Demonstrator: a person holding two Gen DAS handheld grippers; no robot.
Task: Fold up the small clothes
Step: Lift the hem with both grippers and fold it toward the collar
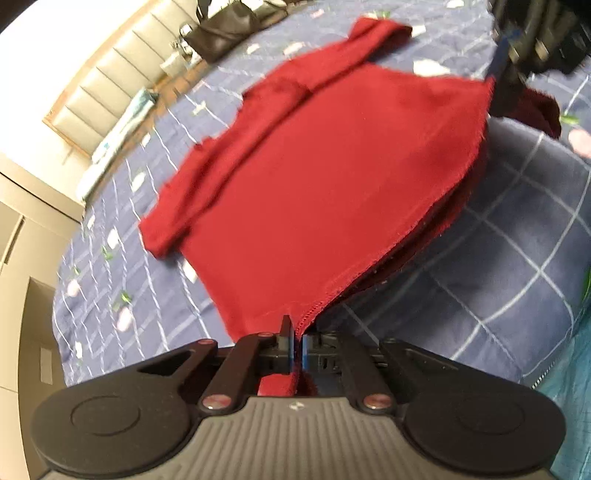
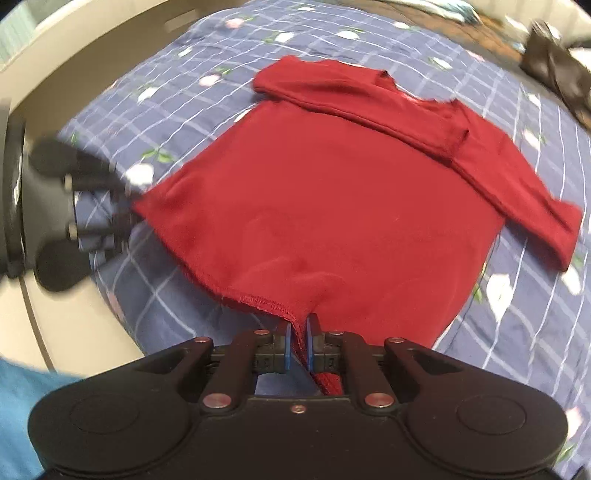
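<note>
— Red shirt (image 1: 314,177) where?

— Spread over the middle of both frames, on a blue checked bedspread (image 1: 517,258) with small flowers. Sleeves folded across the far part of the body, one cuff at the left of the left wrist frame, the other at the top centre. Hem edge raised off the bed at both near corners, a darker layer showing beneath it at the right of the left wrist frame.

— Left gripper (image 1: 296,347)?

— Bottom centre of its own frame, blue pads pressed together on one hem corner — red cloth pinched between them and bunched just behind. Seen also at the middle left of the right wrist frame, blurred, at the shirt's left corner.

— Right gripper (image 2: 299,347)?

— Bottom centre of its frame, clamped on the stitched hem, a strip of red cloth running down between the pads. Seen too at the upper right of the left wrist frame, dark and blurred, at the far hem corner.

— Anything else around?

— A black bag (image 1: 221,33) at the top of the left wrist frame, beside a padded headboard (image 1: 107,96) in the upper left. Turquoise cloth (image 2: 22,406) at the lower left of the right wrist frame.
</note>
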